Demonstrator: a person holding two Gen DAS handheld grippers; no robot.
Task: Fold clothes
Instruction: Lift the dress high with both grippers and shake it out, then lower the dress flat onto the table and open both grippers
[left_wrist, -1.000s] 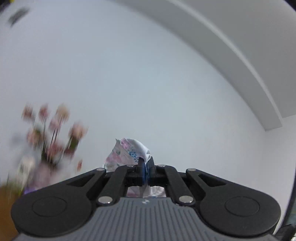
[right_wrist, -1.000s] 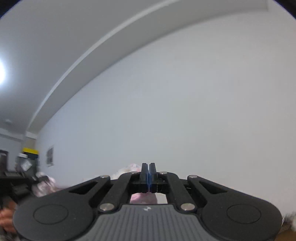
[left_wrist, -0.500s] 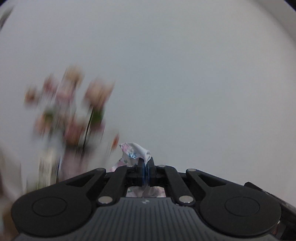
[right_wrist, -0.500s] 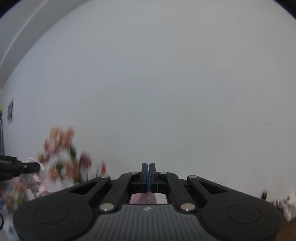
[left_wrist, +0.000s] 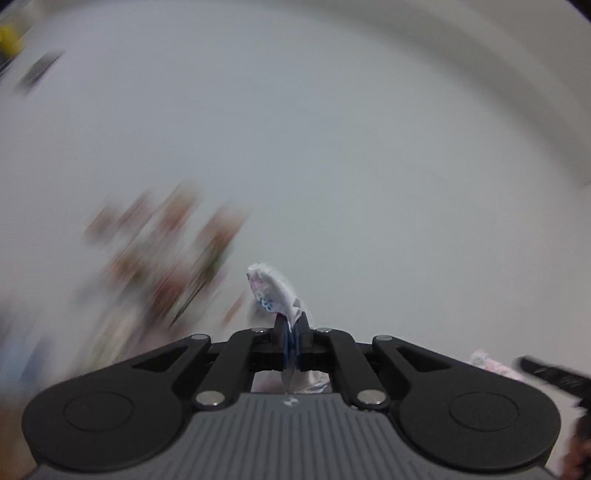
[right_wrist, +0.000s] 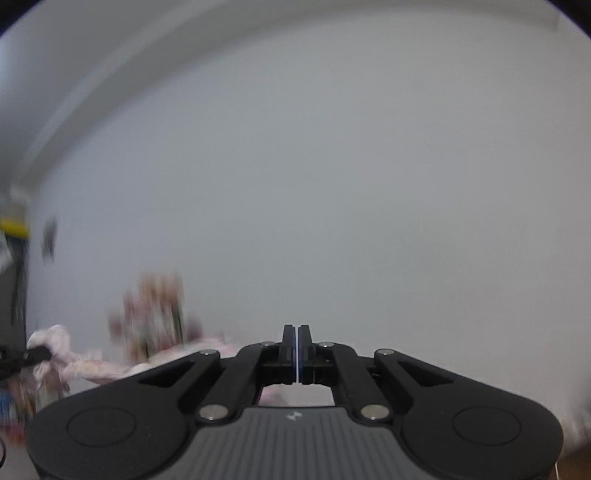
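Each view is taken level from behind its own fingers toward a white wall (left_wrist: 332, 166); blurred flowers (right_wrist: 159, 314) are shared.

White garment (left_wrist: 275, 295) printed with pink and blue flowers. Black gripper (left_wrist: 293, 332) with blue pads, grey ribbed body. Pale grey-white wall (right_wrist: 332, 184). Far left, blurred pink, red and green flowers (right_wrist: 159, 314). Yellow patch (right_wrist: 13, 227) at far left edge.

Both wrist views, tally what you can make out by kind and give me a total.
Tongs: 2, the left tongs shut on the floral garment, the right tongs shut, cloth between them not visible.
Floral garments: 1, stretching between the tongs.
Blurred flower bunches: 1, the flowers by the wall.
Total: 4.
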